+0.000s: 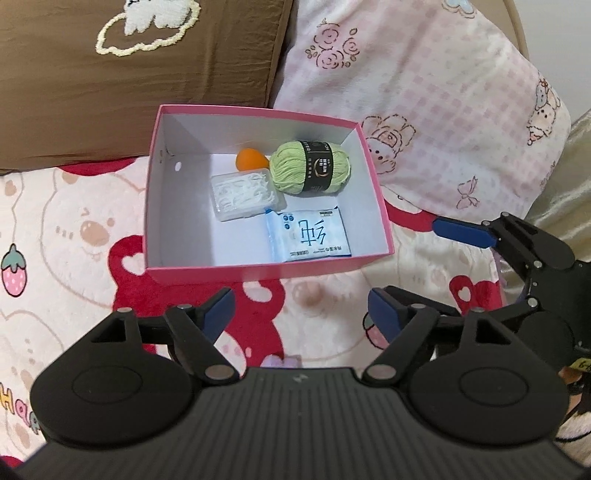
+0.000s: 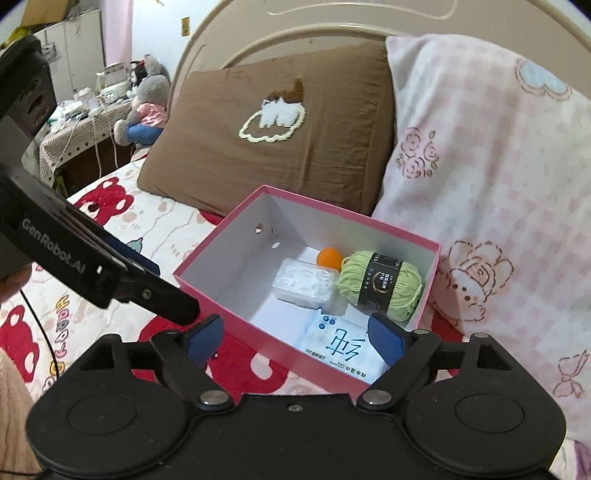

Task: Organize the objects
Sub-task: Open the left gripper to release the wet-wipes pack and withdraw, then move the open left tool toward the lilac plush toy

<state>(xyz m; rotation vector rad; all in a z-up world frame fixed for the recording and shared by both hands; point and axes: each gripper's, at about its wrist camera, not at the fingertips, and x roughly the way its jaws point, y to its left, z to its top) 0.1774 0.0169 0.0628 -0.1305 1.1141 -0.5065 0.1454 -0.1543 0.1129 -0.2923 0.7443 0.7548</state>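
Note:
A pink box [image 1: 258, 271] [image 2: 207, 291] with white walls sits open on the bed. Inside lie a green yarn ball [image 1: 310, 168] [image 2: 380, 284], an orange ball [image 1: 249, 158] [image 2: 328, 256], a clear case of white floss picks [image 1: 242, 192] [image 2: 306, 282] and a blue-and-white wipes pack [image 1: 308, 234] [image 2: 343, 345]. My left gripper [image 1: 301, 312] hangs open over the blanket in front of the box, nothing between its fingers. My right gripper [image 2: 295, 336] is open above the box's near wall, also empty. It shows in the left wrist view at the right edge [image 1: 517, 243].
The box rests on a blanket [image 1: 74, 229] printed with red bears. A brown pillow [image 1: 129, 74] [image 2: 288, 133] and a pink checked pillow [image 1: 424, 92] [image 2: 498, 184] lean behind it against the headboard [image 2: 295, 29]. A cluttered side table and a plush toy [image 2: 144, 107] stand left of the bed.

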